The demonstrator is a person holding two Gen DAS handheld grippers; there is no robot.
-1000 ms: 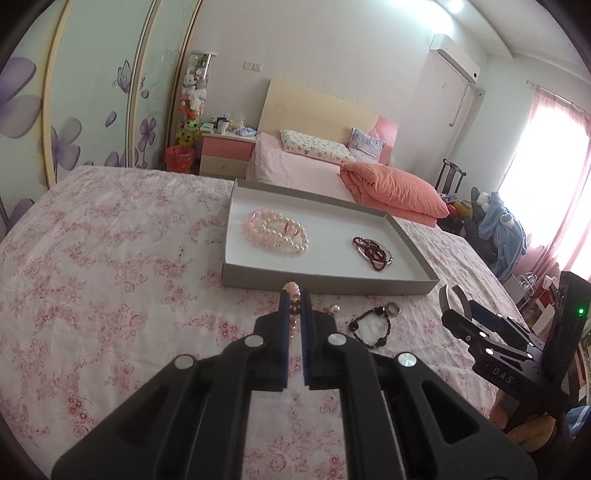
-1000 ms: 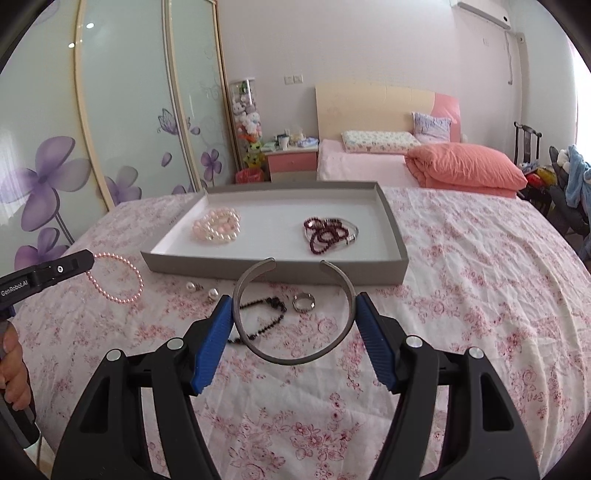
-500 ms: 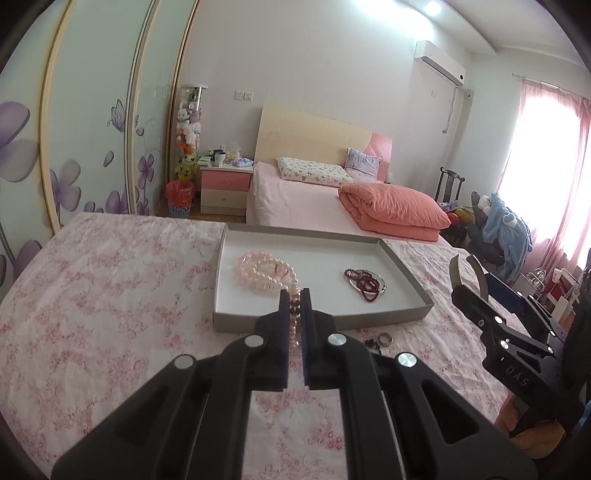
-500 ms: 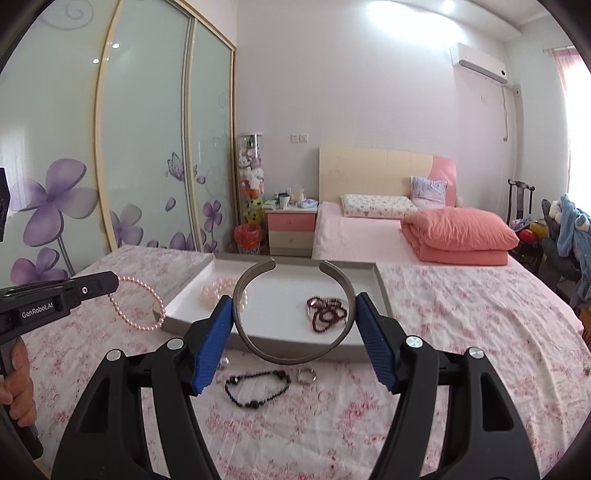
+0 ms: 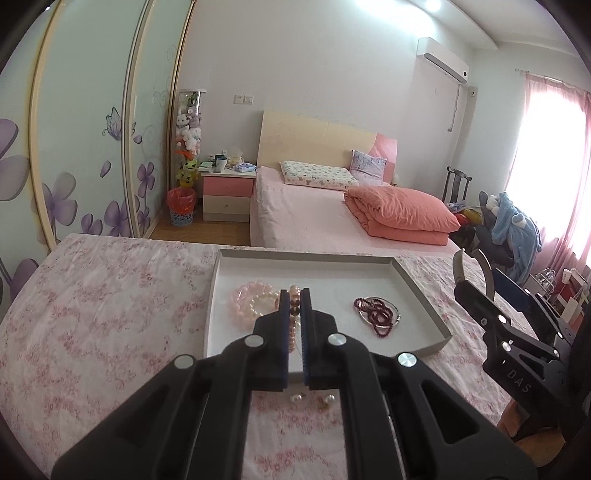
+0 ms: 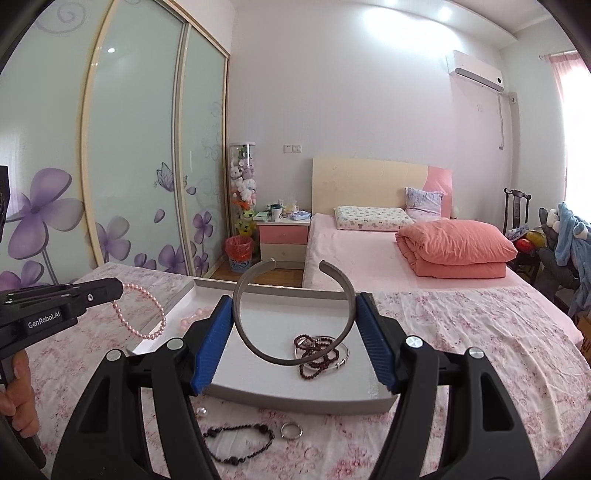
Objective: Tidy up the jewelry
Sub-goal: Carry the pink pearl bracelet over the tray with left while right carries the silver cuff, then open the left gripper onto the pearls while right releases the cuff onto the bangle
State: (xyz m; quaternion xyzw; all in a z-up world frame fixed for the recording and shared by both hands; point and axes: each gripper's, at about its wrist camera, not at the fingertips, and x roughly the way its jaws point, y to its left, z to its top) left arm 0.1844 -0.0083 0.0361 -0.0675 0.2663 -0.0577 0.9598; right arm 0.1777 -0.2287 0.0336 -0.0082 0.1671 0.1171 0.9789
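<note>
Two pieces already lie in the tray. My left gripper pinches a pink bead bracelet; my right gripper clamps the grey cuff above it. Below my tools wait a dark bracelet, a ring and, I think, pearl studs

You face a bedroom with pale walls and ceiling spotlights. On your left runs a wardrobe with frosted sliding doors printed with purple flowers. Beside it stands a clear column of soft toys, a red bin and a pink nightstand. The bed has a cream and pink headboard, two pillows and a folded coral quilt. An air conditioner hangs high; a dark chair and pink curtains lie right
</note>
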